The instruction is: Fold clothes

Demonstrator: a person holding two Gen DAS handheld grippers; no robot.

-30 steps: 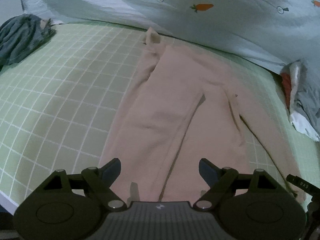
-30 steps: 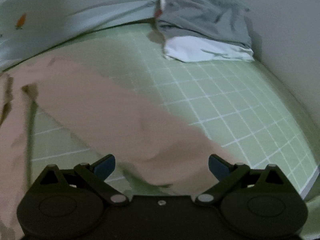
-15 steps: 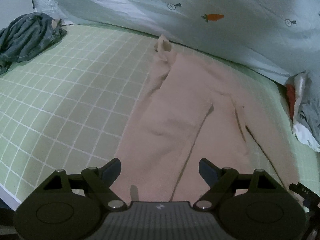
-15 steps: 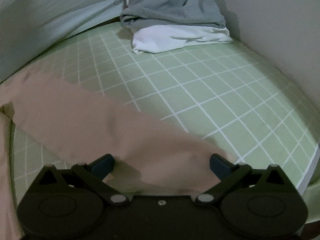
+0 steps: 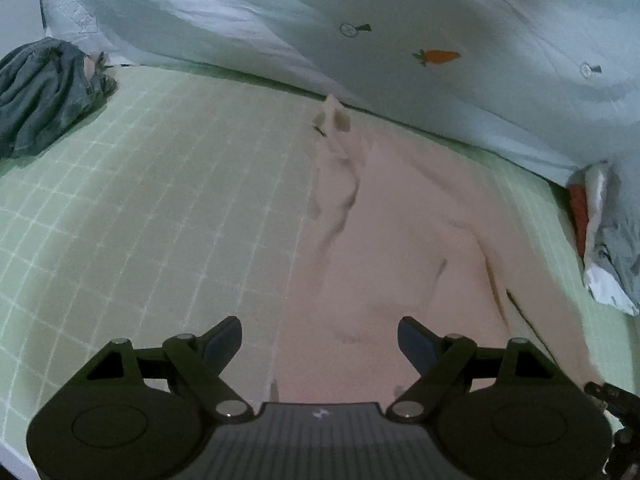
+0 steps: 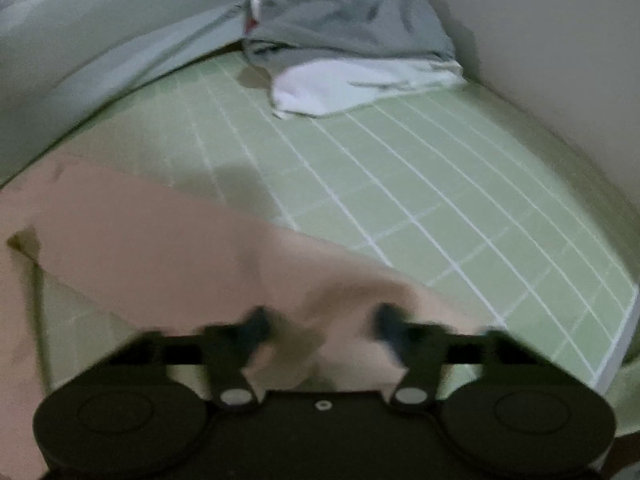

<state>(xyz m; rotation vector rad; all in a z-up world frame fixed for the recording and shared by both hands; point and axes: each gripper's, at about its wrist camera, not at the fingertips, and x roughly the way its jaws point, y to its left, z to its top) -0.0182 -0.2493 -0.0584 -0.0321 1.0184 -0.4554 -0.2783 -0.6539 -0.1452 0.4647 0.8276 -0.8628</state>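
Right wrist view: my right gripper [image 6: 320, 328] has its fingers partly apart around a bunched leg end of the pink trousers [image 5: 400, 232], spread on the green bed [image 5: 160, 200]. Left gripper [image 5: 320, 340] gapes over the waist, probably for folding.

Trousers [image 5: 400, 240] on bed [image 5: 160, 220], quilt [image 5: 360, 20] behind.

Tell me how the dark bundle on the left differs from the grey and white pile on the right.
The dark bundle is blue-grey all through and crumpled in a loose heap. The grey and white pile has two colours, grey on top of white, and looks flatter and layered, more like folded clothes. Both lie on the green checked sheet, at opposite sides of it.
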